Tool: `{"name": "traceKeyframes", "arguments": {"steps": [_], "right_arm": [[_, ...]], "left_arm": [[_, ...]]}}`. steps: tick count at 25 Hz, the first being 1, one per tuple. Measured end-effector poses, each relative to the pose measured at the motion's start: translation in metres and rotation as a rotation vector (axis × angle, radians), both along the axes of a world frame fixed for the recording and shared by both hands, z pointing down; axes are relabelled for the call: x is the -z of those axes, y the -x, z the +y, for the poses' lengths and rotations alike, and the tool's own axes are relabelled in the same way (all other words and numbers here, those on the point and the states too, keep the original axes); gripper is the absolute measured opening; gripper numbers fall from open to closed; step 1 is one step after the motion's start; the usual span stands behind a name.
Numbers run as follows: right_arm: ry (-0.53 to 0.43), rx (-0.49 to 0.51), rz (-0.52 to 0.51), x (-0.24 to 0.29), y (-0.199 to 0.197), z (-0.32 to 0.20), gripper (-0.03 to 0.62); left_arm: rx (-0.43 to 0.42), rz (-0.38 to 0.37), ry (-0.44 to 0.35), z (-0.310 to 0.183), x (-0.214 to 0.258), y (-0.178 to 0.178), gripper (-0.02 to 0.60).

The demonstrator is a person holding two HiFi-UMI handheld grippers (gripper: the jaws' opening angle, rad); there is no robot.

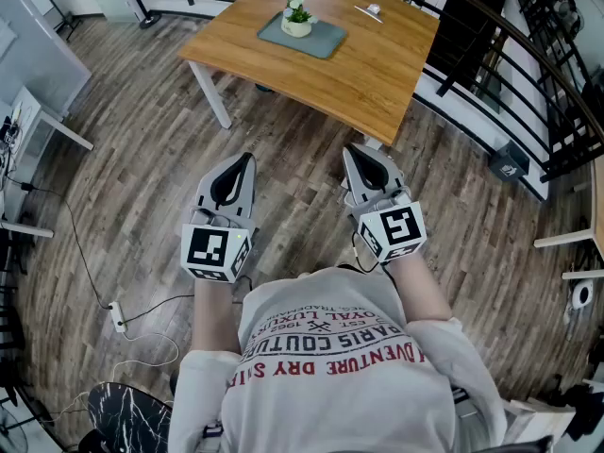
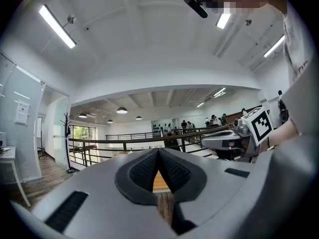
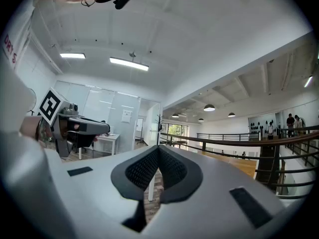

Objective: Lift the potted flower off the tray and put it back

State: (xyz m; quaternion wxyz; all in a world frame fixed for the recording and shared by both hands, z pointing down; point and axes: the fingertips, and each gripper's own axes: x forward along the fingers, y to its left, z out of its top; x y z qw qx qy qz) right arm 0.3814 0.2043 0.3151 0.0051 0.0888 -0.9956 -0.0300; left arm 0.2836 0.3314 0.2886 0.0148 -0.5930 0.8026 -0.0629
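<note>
The potted flower (image 1: 298, 17), white blooms in a pale pot, stands on a grey-green tray (image 1: 317, 39) on the wooden table (image 1: 377, 74) far ahead. My left gripper (image 1: 246, 158) and right gripper (image 1: 350, 149) hang side by side over the floor, well short of the table. Both have their jaws together with nothing between them. In the left gripper view the left gripper (image 2: 158, 150) is shut and a strip of the table top (image 2: 159, 183) shows behind its pads. In the right gripper view the right gripper (image 3: 158, 147) is shut too.
A small pale object (image 1: 373, 9) lies on the table's far right part. A black railing (image 1: 528, 55) curves round the table's right side. A white desk (image 1: 28, 130) stands at left, and a power strip (image 1: 117, 317) with cables lies on the wood floor.
</note>
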Motion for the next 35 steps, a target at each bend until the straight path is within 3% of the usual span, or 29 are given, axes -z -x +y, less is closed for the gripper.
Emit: {"name": "traceKeyframes", "arguments": {"steps": [10,17,18,19,20,24,30,35], "right_arm": [[-0.007,0.018,0.011,-0.001,-0.001,0.002,0.026],[-0.022,-0.022,-0.028,0.006,0.01,-0.001,0.03],[-0.022,-0.003,-0.026,0.004,0.014,0.001,0.113],[-0.02,0.014,-0.018,0.002,0.018,0.003,0.286],[-0.017,0.022,-0.013,0.0,0.023,0.004,0.355],[-0.01,0.019,-0.029,0.0,0.042,-0.001,0.413],[0.02,0.054,-0.013,-0.014,0.091,-0.02,0.414],[0.012,0.099,0.022,-0.028,0.154,-0.049,0.414]], "left_arm": [[-0.007,-0.005,-0.008,-0.003,0.002,-0.003,0.012],[-0.004,-0.011,-0.008,0.004,0.001,0.004,0.012],[0.004,-0.01,-0.005,0.007,0.0,0.006,0.012],[0.014,-0.005,-0.004,0.011,-0.002,0.008,0.012],[0.026,0.002,-0.005,0.014,-0.003,0.011,0.012],[0.075,0.02,-0.007,0.025,-0.008,0.03,0.012],[0.13,0.036,0.006,0.019,-0.023,0.073,0.012],[0.166,0.033,0.024,-0.005,-0.03,0.124,0.012]]}}
